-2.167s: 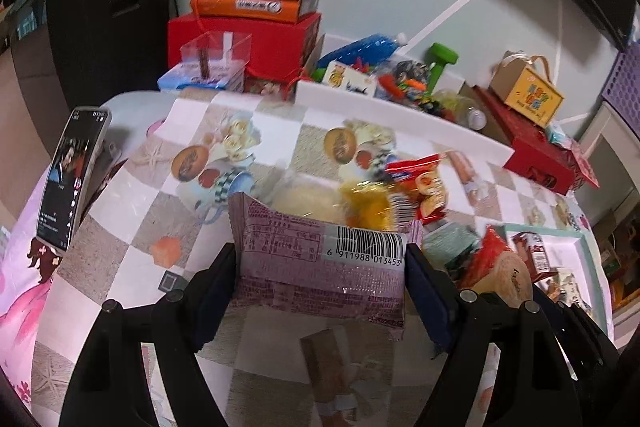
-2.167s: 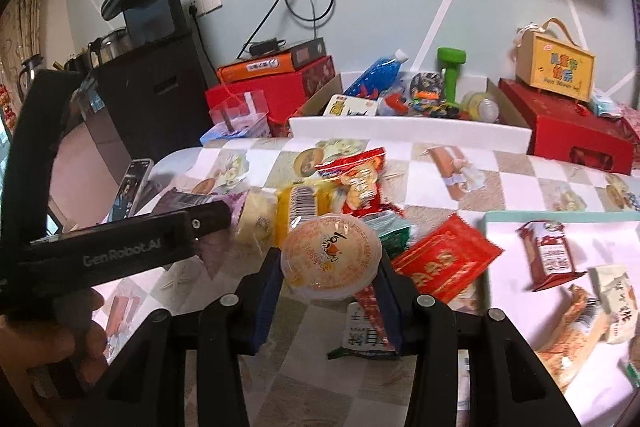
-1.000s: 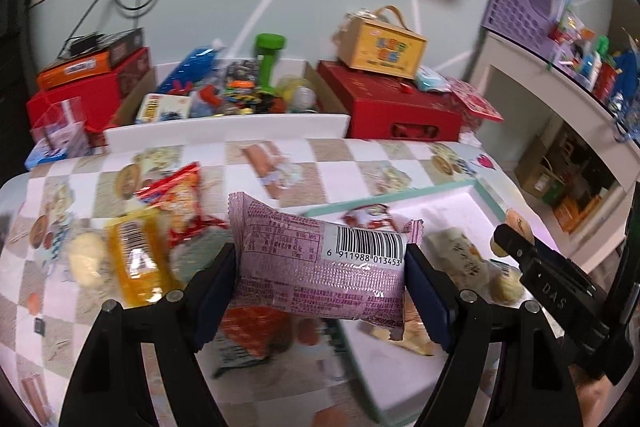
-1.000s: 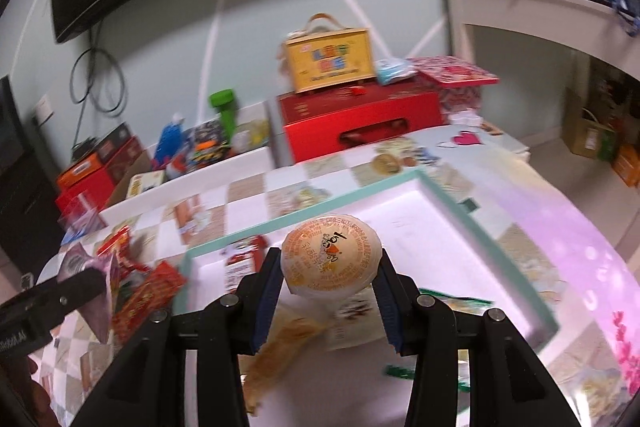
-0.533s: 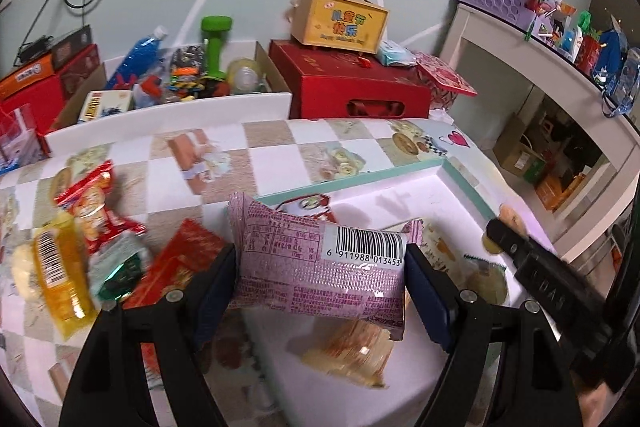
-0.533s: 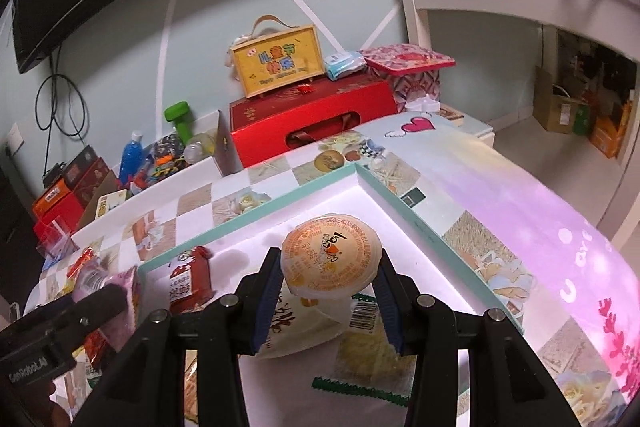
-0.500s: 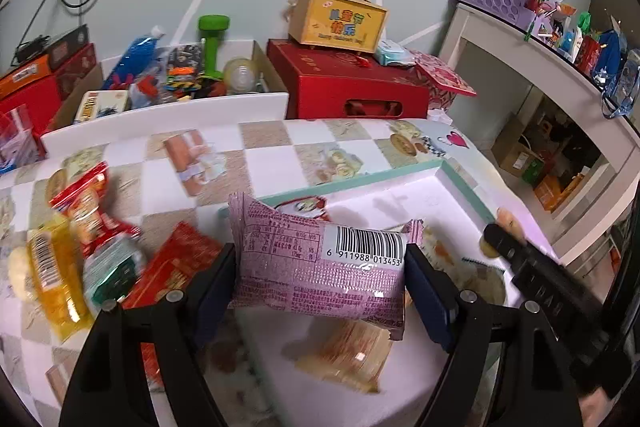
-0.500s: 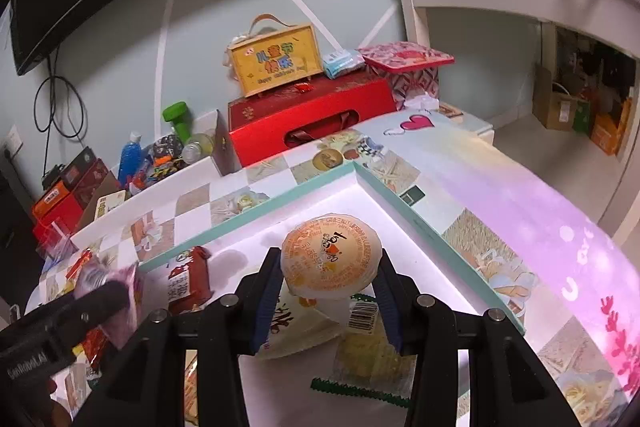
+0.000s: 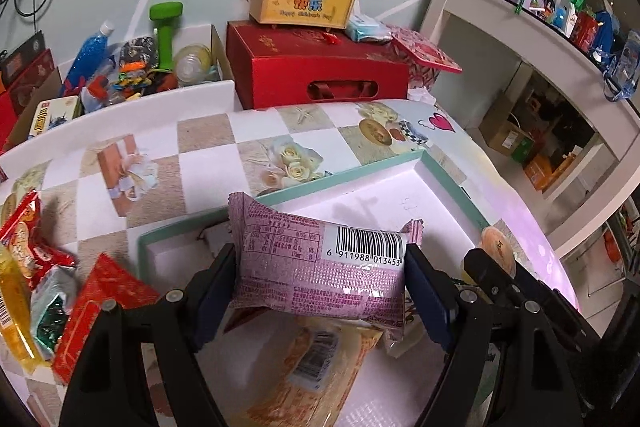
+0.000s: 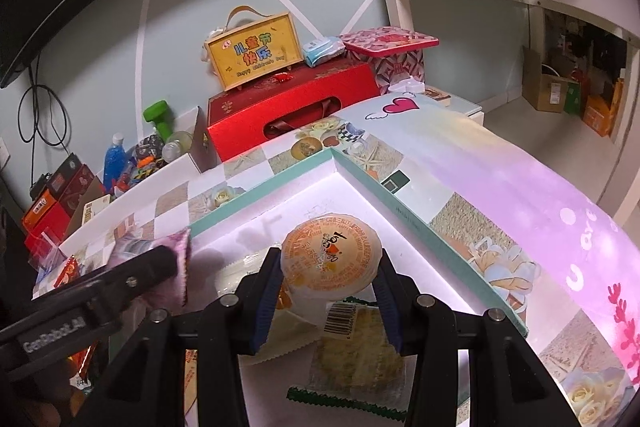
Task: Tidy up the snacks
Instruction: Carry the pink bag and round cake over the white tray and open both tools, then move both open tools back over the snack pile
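Tray: white tray [image 9: 372,183] with a teal rim, lying on the checked tablecloth [image 9: 208,163]; fills lower centre of both wrist views, far corner toward upper right of centre.
Left gripper: left gripper [image 9: 320,279] clamped on a purple snack packet [image 9: 316,269] at lower centre of the left view; both pads press the packet's short ends, barcode side facing the camera.
Packet position: held above the tray's left part, clear of the tray floor; its left end shows over the near-left rim. In the right view it appears at mid-left, beside the left gripper's dark finger.
Right gripper: right gripper [image 10: 330,279] closed on a round jelly cup [image 10: 330,255] with an orange printed lid, at centre of the right view; blue pads touch the cup's sides.
Cup position: held over the tray interior, above a pale yellow snack bag [image 10: 356,359] with a barcode that lies on the tray floor.
Tray contents, left view: orange-printed snack bag [image 9: 316,367] lies at lower centre, under the held packet.
Outside tray: red packet [image 9: 100,311], yellow packet [image 9: 14,307] and other wrappers piled at left edge of the left view, on the cloth.
Background: red gift box [image 9: 320,71] with a yellow handled box [image 9: 306,1] on top, upper centre; green dumbbell [image 9: 166,27] upper left.
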`<state>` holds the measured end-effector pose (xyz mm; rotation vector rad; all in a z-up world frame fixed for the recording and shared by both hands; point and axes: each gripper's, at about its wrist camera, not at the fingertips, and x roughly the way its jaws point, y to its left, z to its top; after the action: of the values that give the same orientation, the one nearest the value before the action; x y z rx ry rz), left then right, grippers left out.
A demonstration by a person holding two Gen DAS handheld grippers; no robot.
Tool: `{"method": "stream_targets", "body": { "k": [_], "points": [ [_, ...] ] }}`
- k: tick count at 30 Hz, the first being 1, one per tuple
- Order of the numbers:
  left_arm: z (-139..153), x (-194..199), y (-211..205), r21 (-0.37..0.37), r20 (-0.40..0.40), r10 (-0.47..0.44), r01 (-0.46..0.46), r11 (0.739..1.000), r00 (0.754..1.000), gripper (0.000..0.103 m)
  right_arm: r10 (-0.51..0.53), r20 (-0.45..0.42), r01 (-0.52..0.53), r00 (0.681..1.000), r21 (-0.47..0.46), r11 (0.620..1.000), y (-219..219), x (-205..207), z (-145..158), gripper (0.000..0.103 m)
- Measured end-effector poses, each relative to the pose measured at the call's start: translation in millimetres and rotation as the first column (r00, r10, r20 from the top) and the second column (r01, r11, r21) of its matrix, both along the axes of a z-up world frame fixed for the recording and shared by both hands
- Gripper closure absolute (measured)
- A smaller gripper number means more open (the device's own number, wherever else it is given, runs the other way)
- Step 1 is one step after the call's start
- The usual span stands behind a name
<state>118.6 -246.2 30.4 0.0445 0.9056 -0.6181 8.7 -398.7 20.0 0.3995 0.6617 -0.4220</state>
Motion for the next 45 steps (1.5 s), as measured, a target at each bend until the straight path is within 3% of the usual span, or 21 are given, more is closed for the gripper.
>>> {"method": "stream_targets", "body": {
  "k": [13,17,24,29,35,41,45],
  "points": [
    [10,0,7,0.013,-0.002,0.026,-0.026,1.0,1.0,0.016,0.026,0.003,-0.025,1.0,-0.029,0.999,11,5,6,0.053],
    [17,-1,14,0.002,0.026,0.047,-0.047,0.999,0.999,0.004,0.019,-0.002,-0.019,1.0,-0.041,0.999,13,5,7,0.035],
    [23,-1,34,0.008,0.065,0.12,-0.121,0.993,0.991,0.003,0.028,-0.024,-0.028,0.999,-0.033,0.999,12,8,5,0.034],
    [16,0,59,0.086,0.109,0.242,-0.252,0.964,0.964,0.003,0.051,-0.038,-0.053,0.998,-0.047,0.998,18,11,4,0.0],
    [6,0,90,0.169,0.157,0.346,-0.371,0.913,0.925,0.003,0.084,-0.062,-0.087,0.995,-0.054,0.995,27,16,2,0.0],
    [6,-4,115,0.153,0.157,0.385,-0.407,0.9,0.91,0.003,0.132,-0.062,-0.137,0.989,-0.087,0.987,45,21,8,0.0],
    [9,-10,128,0.128,0.163,0.397,-0.418,0.899,0.903,0.003,0.165,0.004,-0.165,0.986,-0.016,0.986,51,22,13,0.0]
  ]
}}
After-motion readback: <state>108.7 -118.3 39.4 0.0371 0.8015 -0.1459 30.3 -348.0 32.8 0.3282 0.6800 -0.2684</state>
